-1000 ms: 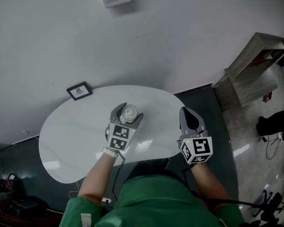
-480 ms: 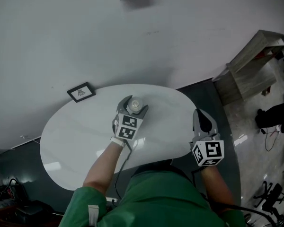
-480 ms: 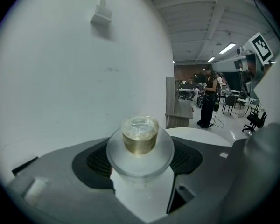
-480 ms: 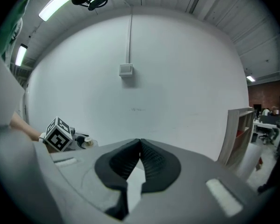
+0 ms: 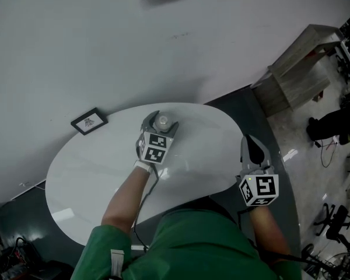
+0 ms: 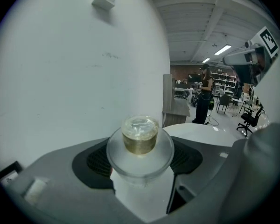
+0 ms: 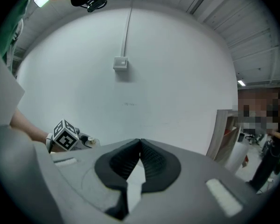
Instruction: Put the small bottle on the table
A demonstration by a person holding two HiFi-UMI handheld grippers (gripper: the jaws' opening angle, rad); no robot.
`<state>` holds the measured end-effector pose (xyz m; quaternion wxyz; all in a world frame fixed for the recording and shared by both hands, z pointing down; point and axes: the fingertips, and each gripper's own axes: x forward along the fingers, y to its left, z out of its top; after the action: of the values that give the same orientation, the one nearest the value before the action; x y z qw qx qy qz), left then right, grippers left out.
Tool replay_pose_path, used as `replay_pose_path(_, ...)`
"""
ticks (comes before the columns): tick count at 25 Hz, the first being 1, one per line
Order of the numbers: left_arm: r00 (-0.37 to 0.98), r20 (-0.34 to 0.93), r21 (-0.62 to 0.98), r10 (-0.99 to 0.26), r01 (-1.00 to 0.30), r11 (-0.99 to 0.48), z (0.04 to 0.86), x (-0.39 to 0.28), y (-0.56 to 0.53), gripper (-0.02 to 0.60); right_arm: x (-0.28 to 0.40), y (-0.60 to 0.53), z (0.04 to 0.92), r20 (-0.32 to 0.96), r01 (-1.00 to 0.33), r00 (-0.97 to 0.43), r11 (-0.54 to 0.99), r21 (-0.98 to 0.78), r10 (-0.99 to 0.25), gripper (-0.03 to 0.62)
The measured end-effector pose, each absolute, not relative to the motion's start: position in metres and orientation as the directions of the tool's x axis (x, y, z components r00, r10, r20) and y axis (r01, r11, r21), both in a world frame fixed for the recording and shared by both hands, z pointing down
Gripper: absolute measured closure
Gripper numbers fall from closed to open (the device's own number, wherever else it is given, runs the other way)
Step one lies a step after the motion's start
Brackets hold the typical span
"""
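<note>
Oval white table. Left gripper above the table's far edge, clamped on the bottle. Right gripper just off the table's right edge, jaws pressed together, empty. Small bottle: upright, gold cap up.

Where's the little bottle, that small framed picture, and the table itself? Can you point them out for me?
small bottle [image 6: 140,135]: left gripper view, on its yellowish cap.
framed picture [image 5: 88,122]: head view, centre of the frame.
table [image 5: 93,174]: head view, bare white top, left part.
</note>
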<state>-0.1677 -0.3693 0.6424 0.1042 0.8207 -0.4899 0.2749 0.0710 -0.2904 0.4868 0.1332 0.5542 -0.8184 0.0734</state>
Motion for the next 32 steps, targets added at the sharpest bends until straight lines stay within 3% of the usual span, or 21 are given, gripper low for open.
replay_pose_path(16,0.365,0.612,-0.095,-0.702,-0.847,-0.523,0.711,-0.175,-0.391,0.235,0.081,-0.282,0.498,0.358,-0.943,-0.277,0.324,0.077,-0.892,0.592)
replay_pose_path(32,0.376,0.624,-0.071,-0.685,-0.846,-0.529,0.726,-0.172,-0.392,0.233,0.075,-0.280,0.500,0.373,-0.937,-0.288,0.340,0.082,-0.882,0.592)
